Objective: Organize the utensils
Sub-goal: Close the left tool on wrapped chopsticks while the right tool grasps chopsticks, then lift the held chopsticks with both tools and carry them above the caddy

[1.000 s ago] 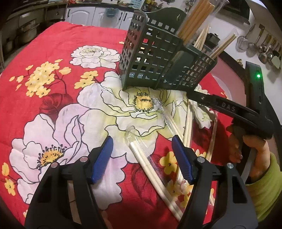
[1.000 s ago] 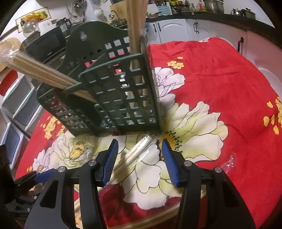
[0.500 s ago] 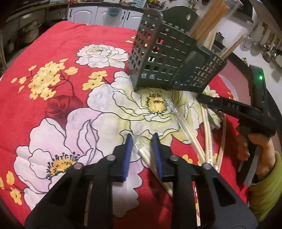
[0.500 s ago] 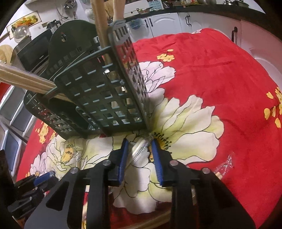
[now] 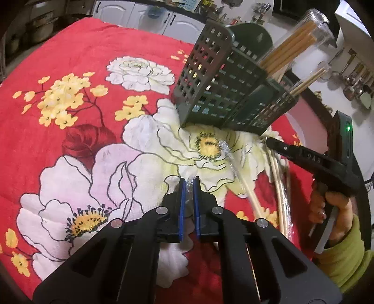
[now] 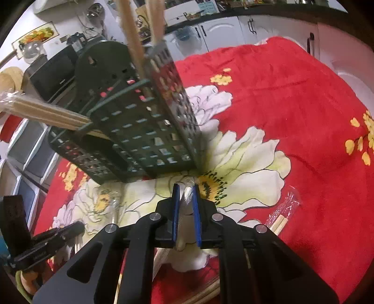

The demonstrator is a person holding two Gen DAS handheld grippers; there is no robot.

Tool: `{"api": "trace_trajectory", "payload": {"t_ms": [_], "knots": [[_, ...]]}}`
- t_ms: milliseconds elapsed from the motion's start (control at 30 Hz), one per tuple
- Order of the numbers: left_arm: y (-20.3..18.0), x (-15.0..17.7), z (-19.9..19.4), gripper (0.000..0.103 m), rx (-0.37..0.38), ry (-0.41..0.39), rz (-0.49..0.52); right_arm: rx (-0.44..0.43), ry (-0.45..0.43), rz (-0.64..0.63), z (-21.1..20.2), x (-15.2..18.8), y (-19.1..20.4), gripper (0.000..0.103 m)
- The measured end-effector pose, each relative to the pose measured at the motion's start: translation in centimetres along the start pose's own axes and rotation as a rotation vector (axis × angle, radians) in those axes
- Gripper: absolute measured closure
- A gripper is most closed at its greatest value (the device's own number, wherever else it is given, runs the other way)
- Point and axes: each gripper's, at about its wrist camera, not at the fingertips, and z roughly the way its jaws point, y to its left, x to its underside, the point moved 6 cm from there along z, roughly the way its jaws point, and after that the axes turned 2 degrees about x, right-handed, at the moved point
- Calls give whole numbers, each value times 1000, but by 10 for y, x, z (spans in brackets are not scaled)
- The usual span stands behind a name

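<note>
Cloth (image 5: pixel 70 145) — red, flowered — covers table; white cabinets (image 5: pixel 140 15) behind.

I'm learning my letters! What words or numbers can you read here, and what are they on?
"DAS": on the side of the right tongs, whose jaws are closing with a chopstick pack between them.
Small print on the left tongs: too blurred to read.
Nothing else readable.

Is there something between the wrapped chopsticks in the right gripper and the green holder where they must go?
Nothing visible blocks it. The right gripper is closing on the wrapped chopsticks just before the green holder, with only bare tablecloth between. Chopsticks already stand in the holder's top.
</note>
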Motion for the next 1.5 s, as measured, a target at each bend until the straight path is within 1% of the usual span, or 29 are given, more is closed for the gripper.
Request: {"api": "trace_trajectory", "payload": {"t_ms": [400,600,767,1067,1500], "knots": [[-29,-14,-34,100,43,-81,52,-50,-74,-132,-36,-1,46,96],[-41,-29,-56,100,54,-143,83,-83,-122,-181,-59,-5,66,97],[-53,-40,-66,100,59,-179,109,-107,-152,-217,-75,-6,81,97],[-66,-54,-83,100,70,-228,140,-139,-206,-278,-99,-11,104,97],[-84,-76,-106,100,82,-298,182,-147,-289,-334,-127,-21,121,97]]}}
